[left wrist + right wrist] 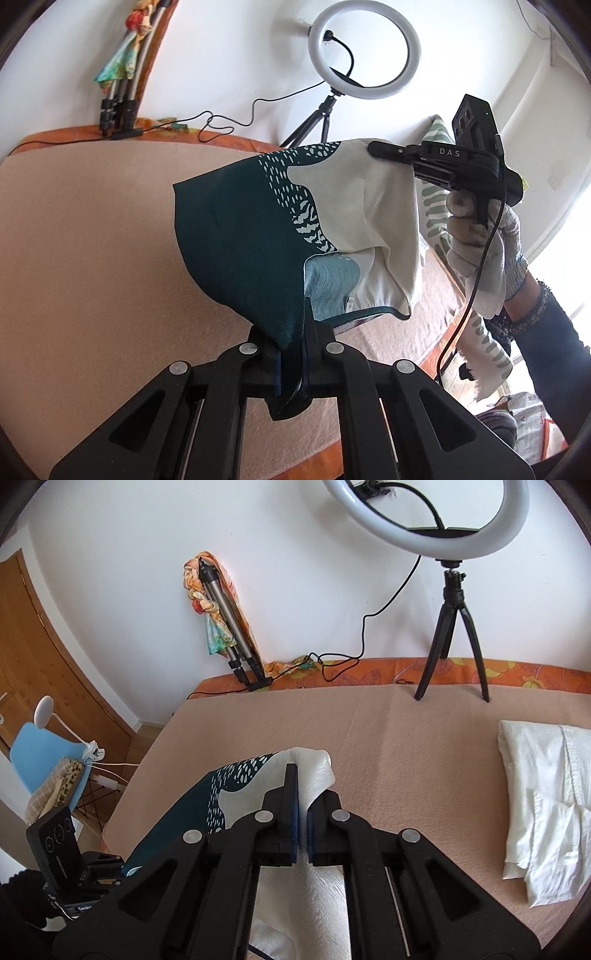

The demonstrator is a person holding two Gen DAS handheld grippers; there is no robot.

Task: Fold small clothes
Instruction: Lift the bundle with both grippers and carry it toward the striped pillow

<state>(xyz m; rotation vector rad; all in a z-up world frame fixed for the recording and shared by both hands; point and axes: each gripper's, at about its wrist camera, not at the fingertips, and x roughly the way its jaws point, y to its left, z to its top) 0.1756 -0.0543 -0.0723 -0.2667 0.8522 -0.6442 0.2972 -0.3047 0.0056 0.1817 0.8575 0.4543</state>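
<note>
A small cloth, dark teal with white speckles and a cream part, hangs stretched in the air between both grippers above the pink-beige bed cover. My left gripper is shut on its teal corner at the bottom of the left wrist view. The right gripper, held by a gloved hand, pinches the cream corner at the upper right. In the right wrist view my right gripper is shut on the cream edge of the cloth, and the left gripper's body shows at the lower left.
A ring light on a black tripod stands at the far edge of the bed. White folded garments lie at the right. A folded tripod with a colourful scarf leans on the wall. A blue chair stands off the bed's left.
</note>
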